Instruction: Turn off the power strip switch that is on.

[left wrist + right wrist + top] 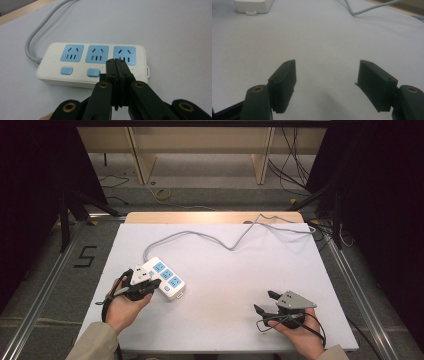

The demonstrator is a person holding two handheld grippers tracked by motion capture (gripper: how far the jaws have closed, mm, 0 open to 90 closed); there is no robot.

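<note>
Pressing seemed to be the step in hand: the left gripper [117, 61], its black jaws clenched together on nothing, had its tips over the near edge of the white plastic power strip with three blue sockets [165, 278], right where a third switch would sit. In the left gripper view two blue rounded switches [66, 70] showed along that front edge, and a small red light glowed just beside the first; whether the tips were actually touching the strip or a switch beneath them could not be told.

Seen from the high view, the strip lay at about nine o'clock on the pale grey desk [250, 320], and its grey round cable [210, 239] ran off toward one o'clock, over the far edge. The right gripper [263, 302] rested at about five o'clock, well apart from the strip, jaws released and wide with bare desk between them.

To do the press well, I would judge it best to push straight down with the closed tips square on the switch, lightly, since the strip is free on the desk and a slanted push could slide it away. The idle gripper could brace its far end.

No containers stood on the desk; all three sockets were vacant.
</note>
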